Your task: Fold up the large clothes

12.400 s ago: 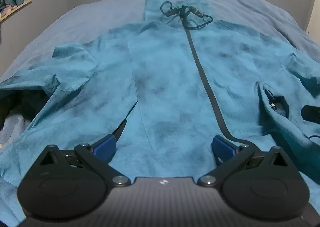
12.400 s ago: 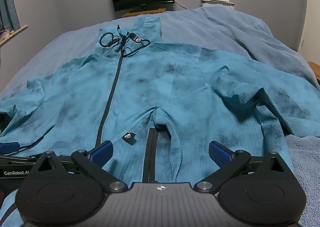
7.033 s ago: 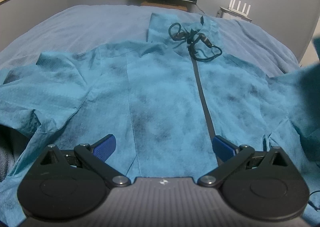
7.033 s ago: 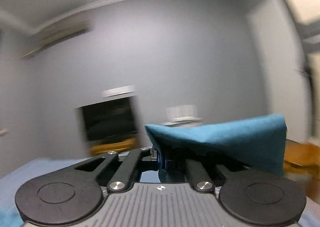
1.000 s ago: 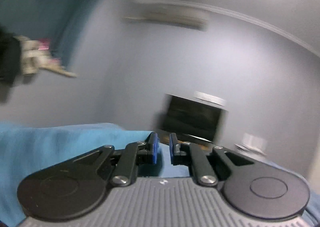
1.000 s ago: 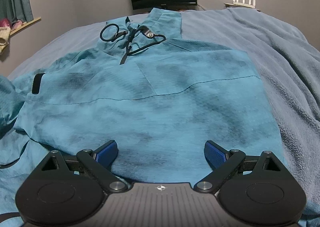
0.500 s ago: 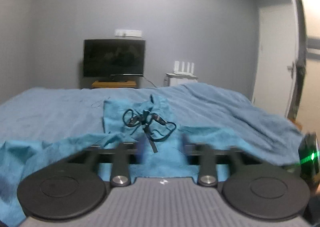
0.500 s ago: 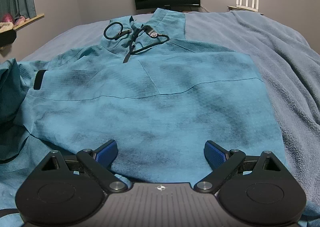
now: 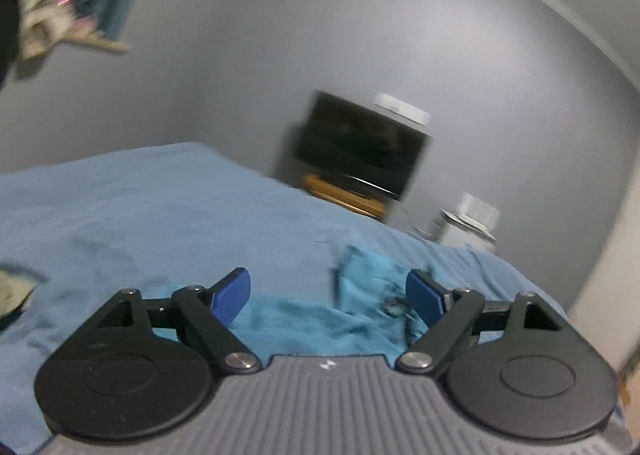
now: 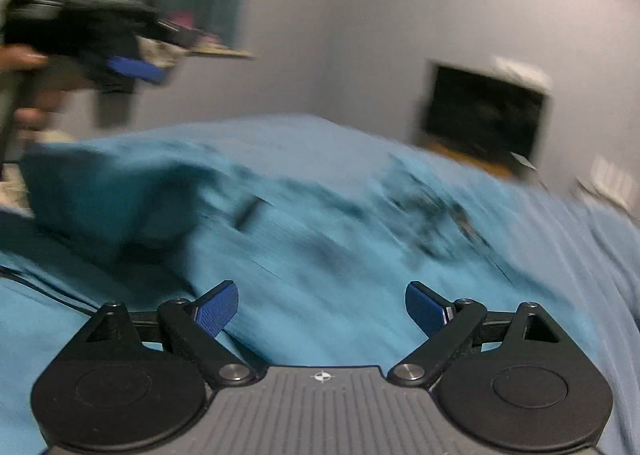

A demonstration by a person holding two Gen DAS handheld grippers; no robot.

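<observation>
Jacket [image 10: 320,247] spread on the bed [image 9: 140,207], television [image 9: 360,151] behind the bed against the wall [image 9: 240,55]

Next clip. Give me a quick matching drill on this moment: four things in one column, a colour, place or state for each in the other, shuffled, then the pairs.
1. jacket
2. television
3. left gripper
4. blanket

A. open, nothing between its fingers
B. teal, lying on the bed
C. grey-blue, covering the bed
D. dark screen, against the far wall

Pairs: 1-B, 2-D, 3-A, 4-C
</observation>
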